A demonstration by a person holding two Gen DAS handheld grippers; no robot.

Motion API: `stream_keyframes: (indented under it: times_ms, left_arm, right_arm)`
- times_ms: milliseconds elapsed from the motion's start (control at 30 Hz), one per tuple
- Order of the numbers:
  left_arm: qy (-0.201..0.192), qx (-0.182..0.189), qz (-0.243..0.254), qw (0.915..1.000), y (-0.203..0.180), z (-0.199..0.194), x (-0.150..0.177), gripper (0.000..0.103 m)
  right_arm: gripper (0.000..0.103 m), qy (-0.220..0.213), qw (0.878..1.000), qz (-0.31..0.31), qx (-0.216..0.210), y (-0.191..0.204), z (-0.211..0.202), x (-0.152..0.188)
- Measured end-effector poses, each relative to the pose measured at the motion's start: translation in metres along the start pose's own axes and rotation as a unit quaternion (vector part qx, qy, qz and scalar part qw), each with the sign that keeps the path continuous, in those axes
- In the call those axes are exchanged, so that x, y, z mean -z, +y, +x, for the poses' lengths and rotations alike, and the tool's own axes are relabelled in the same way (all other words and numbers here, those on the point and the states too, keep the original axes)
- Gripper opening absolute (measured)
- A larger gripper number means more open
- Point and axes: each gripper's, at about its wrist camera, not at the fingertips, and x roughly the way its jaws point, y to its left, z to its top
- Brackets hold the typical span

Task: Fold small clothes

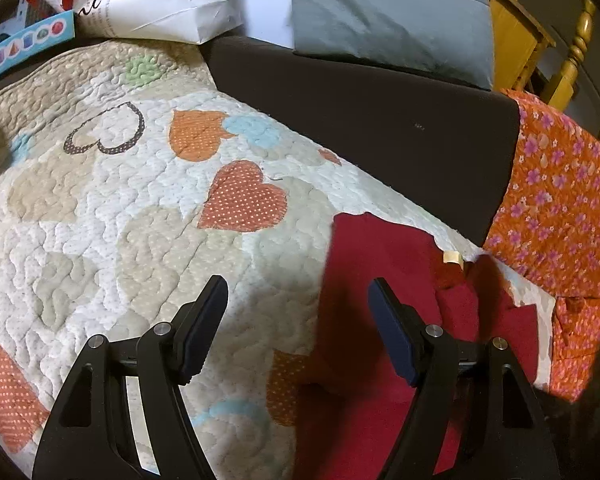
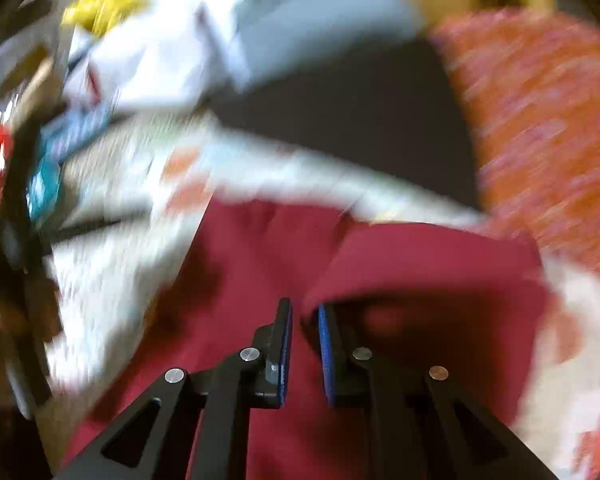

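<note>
A dark red garment [image 1: 380, 260] lies on a quilt with a heart pattern [image 1: 120, 220]. My left gripper [image 1: 297, 282] hovers open over the garment's left edge, and its fingers press on nothing. The right wrist view is blurred by motion. There my right gripper [image 2: 303, 306] has its jaws nearly together on a lifted flap of the red garment [image 2: 260, 260], which drapes away from the fingertips toward the right. An orange floral garment [image 1: 560, 200] lies on the right beside the red one and shows in the right wrist view too [image 2: 540, 120].
The quilt covers a dark brown seat [image 1: 360, 112]. At the back stand a grey bag [image 1: 388, 12], a white paper bag [image 1: 160, 0] and a colourful box [image 1: 24, 48]. A yellow wooden chair [image 1: 572, 52] stands at the far right.
</note>
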Motion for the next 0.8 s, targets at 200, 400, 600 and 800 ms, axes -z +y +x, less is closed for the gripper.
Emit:
stream_keyframes:
  times_ms: [200,400,600,800]
  left_arm:
    - [0.004,0.011,0.011,0.9999,-0.009,0.004,0.001,0.073]
    - [0.019,0.004,0.010,0.9998,-0.009,0.010,0.005,0.073]
    - [0.016,-0.003,0.007,0.9998,-0.007,0.012,0.002,0.073]
    - [0.004,-0.010,0.002,0.9999,0.001,0.008,-0.005,0.073]
  right_arm:
    - [0.026,-0.018,0.998,0.055,-0.003,-0.028,-0.019,0.024]
    - [0.040,-0.056,0.992,0.109,0.008,-0.050,-0.036,0.007]
    - [0.044,-0.053,0.982,0.179,0.010,-0.060,0.003,-0.049]
    - [0.008,0.000,0.980,0.193,0.047,-0.079,0.048,-0.076]
